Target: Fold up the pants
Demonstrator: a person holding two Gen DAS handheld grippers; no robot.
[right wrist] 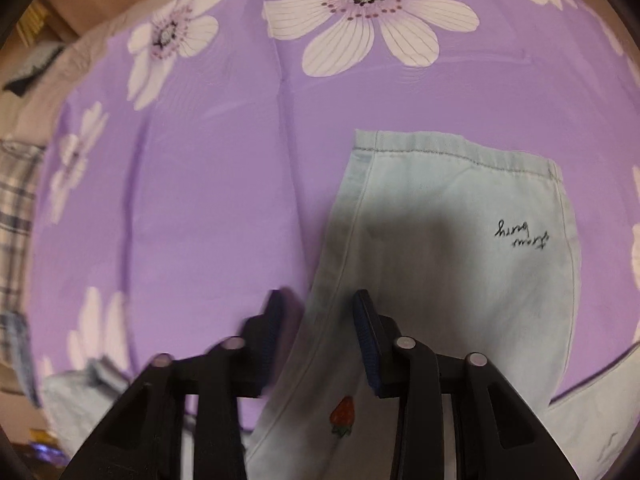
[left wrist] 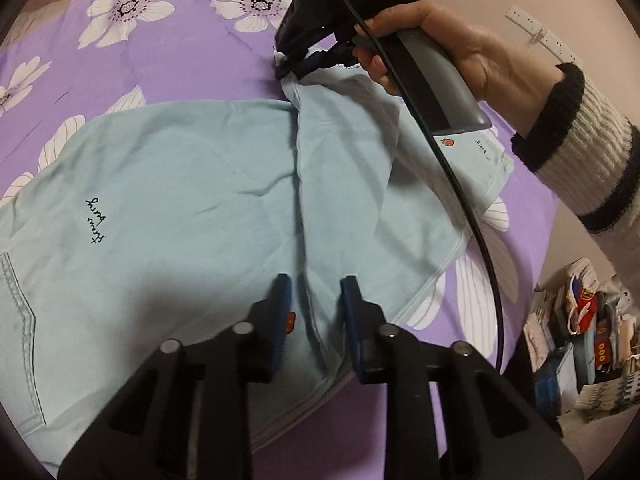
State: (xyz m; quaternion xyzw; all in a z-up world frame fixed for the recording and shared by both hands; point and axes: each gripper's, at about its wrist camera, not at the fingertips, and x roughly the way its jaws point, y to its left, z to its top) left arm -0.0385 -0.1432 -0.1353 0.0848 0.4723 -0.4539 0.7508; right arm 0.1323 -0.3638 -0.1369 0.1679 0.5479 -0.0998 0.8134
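- Fingers (left wrist: 285, 300) of the left gripper (left wrist: 316, 300) stand apart, blue pads facing each other; between and beneath them lies a raised crease of the pale blue pants (left wrist: 180, 208); I cannot tell whether the pads touch the cloth
- From the left wrist view, the right gripper (left wrist: 292, 66) is seen at the far end of the pants, its tips buried in a bunched corner of the fabric; the cloth rises to it in a peak, so it appears clamped on the pants; the right hand (left wrist: 452, 52) wraps the grey handle, and a black cable (left wrist: 460, 184) curves down across the cloth
- From the right wrist view, the right gripper's own fingers (right wrist: 366, 328) show a gap, with pants cloth running up between them; motion blur softens the left pad
- Pants lie spread on a purple bed sheet (right wrist: 200, 160) printed with white flowers; one leg is folded diagonally over the other; black script (left wrist: 96, 222) and a small embroidered strawberry (right wrist: 343, 416) mark the fabric
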